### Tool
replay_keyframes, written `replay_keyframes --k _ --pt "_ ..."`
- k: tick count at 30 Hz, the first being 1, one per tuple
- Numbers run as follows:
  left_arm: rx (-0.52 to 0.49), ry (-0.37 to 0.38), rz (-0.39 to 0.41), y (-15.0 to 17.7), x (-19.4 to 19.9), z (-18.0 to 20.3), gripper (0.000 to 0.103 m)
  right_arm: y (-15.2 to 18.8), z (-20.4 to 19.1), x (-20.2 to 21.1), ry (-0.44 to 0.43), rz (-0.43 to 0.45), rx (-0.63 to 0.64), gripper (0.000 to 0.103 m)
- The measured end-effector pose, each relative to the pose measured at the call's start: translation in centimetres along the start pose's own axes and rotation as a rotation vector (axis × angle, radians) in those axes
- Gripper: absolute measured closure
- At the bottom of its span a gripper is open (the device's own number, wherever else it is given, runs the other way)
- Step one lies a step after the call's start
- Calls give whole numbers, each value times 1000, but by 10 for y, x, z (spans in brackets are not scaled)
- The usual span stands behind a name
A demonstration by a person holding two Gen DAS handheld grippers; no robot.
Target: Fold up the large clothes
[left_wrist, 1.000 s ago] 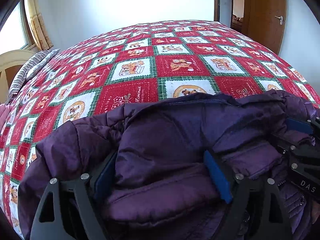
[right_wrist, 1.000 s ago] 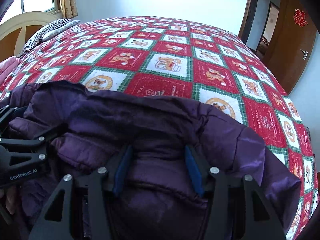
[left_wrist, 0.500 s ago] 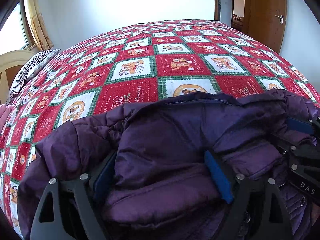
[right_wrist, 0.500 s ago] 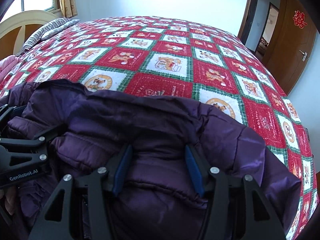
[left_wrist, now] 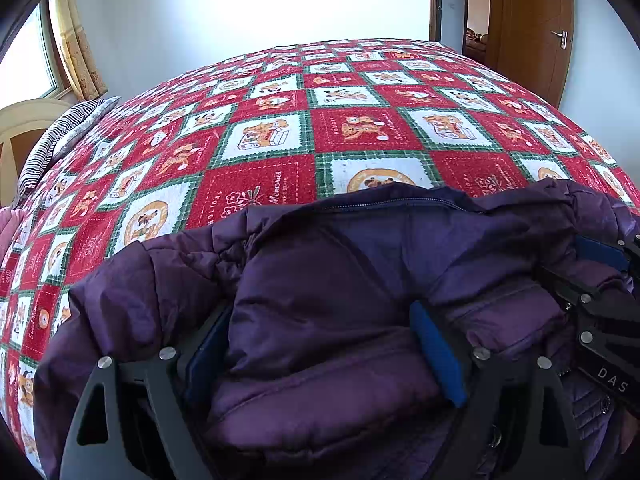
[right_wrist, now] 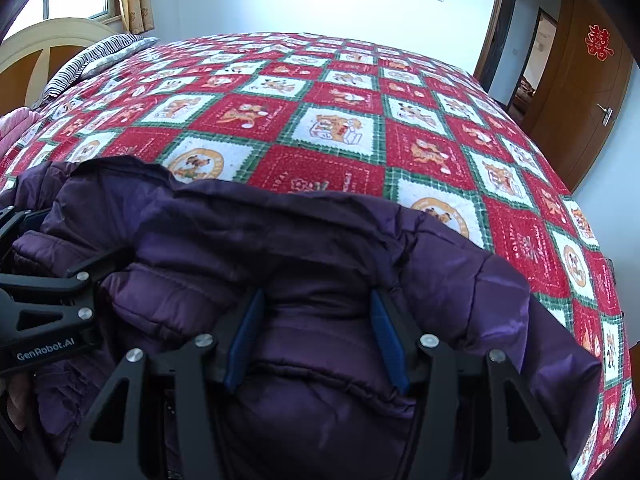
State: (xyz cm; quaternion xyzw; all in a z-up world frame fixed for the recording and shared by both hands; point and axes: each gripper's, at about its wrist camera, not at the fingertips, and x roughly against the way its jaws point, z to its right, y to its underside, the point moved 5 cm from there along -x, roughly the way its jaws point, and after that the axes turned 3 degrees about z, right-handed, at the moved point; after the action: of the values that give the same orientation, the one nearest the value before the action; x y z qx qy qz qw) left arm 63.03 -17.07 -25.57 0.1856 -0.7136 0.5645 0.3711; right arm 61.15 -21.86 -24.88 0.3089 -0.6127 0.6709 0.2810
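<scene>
A puffy dark purple jacket (left_wrist: 328, 264) lies bunched at the near edge of the bed. A thick fold of it fills my left gripper (left_wrist: 320, 312), whose blue pads (left_wrist: 436, 356) press on it from both sides with the jaws set wide. The right wrist view shows the same jacket (right_wrist: 304, 240), with a narrower fold pinched in my right gripper (right_wrist: 316, 296). The two grippers sit close together: the right gripper (left_wrist: 600, 280) shows at the left view's right edge, and the left gripper (right_wrist: 48, 276) at the right view's left edge. The jacket's lower part is hidden under the grippers.
A red, white and green checked quilt (left_wrist: 360, 128) covers the whole bed beyond the jacket. A striped pillow (right_wrist: 92, 60) and a curved headboard (right_wrist: 40, 48) are at the far left, with pink cloth (right_wrist: 12, 132) beside them. A brown door (right_wrist: 580, 80) stands at the right.
</scene>
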Motion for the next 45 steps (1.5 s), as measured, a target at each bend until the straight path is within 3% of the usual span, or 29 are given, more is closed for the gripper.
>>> replay_keyframes --k 12,16,18,20,23,28,33,38,41,45 --pt "1 -14 -5 -1 -4 0 12 0 -2 -2 15 -5 10 44" --pt "-5 -30 -54 -8 -3 0 11 -5 -3 -2 14 -55 37 44" --pt "-5 -37 -53 -15 13 -2 11 -9 5 6 -34 -89 14 43" --pt "16 13 15 -22 52 -7 11 -12 19 30 -64 -60 -28 36" --pt "7 26 69 -19 99 -15 11 -5 45 70 -13 15 -31 31" --pt "-39 -44 92 44 167 -48 11 52 85 124 -13 0 -120 28" --pt "9 -62 23 151 209 -85 11 146 116 183 -38 -19 -271 24" --pt "44 -80 -19 233 235 -91 11 215 106 221 -39 -34 -298 23" --pt "107 -65 20 261 257 -94 11 251 98 238 -31 -53 -302 23" --pt "135 1 -10 292 268 -87 11 295 82 251 -60 -90 -320 23"
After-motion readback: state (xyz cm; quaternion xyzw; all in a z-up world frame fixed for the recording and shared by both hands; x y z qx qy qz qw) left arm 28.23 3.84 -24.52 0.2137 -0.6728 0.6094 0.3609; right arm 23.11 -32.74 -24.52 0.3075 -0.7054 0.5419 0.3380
